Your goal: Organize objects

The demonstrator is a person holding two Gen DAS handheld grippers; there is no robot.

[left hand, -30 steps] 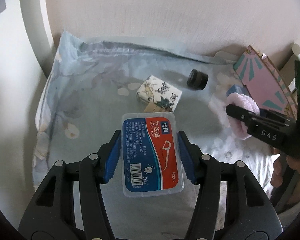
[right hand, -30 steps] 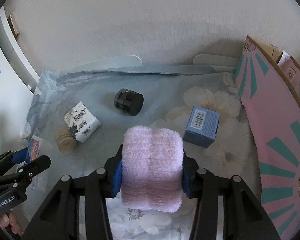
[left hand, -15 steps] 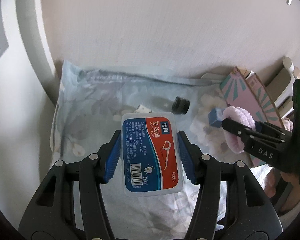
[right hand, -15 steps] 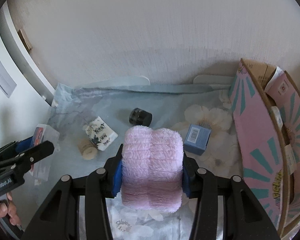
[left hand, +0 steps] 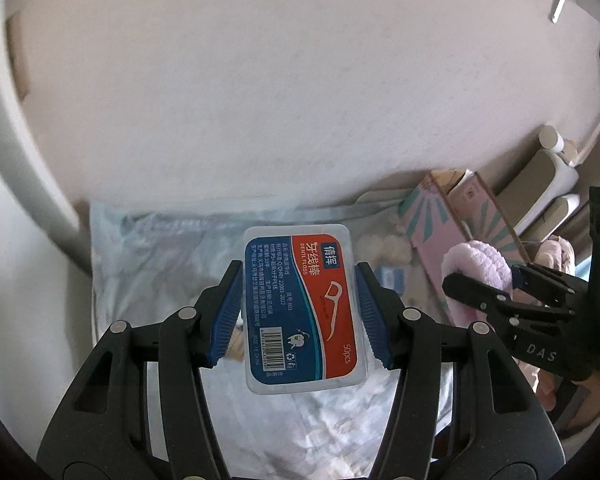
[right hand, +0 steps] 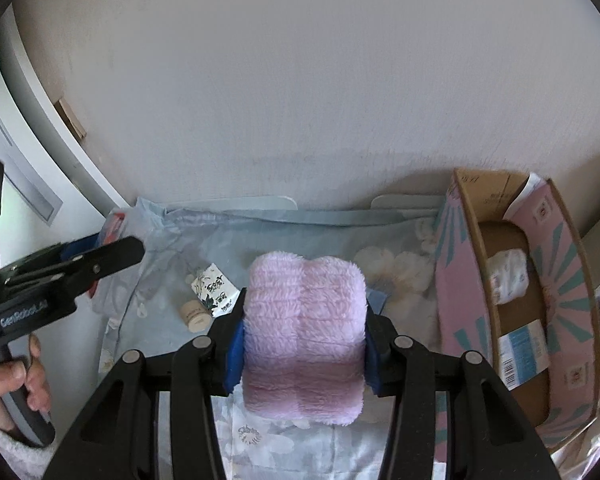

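My left gripper (left hand: 299, 314) is shut on a clear dental floss box (left hand: 304, 308) with a blue and red label, held high above the table. My right gripper (right hand: 303, 338) is shut on a fluffy pink cloth roll (right hand: 305, 332), also lifted well off the surface. Seen from the left wrist, the pink cloth roll (left hand: 476, 264) and the right gripper's fingers (left hand: 484, 292) hang to the right. From the right wrist, the left gripper's fingers (right hand: 96, 256) reach in from the left with a hand (right hand: 16, 380) on the handle. A pink and teal cardboard box (right hand: 456, 280) stands open at the right.
On the floral blue cloth (right hand: 300, 228) lie a white patterned carton (right hand: 214, 288) and a small beige jar (right hand: 194, 314). A small blue box (left hand: 388, 278) lies partly hidden behind my held things. The cardboard box holds a white packet (right hand: 508, 272). A wall runs behind the table.
Both grippers have risen with their loads, so the table and its objects look smaller and farther. The open top of the cardboard box has come into the right wrist view.
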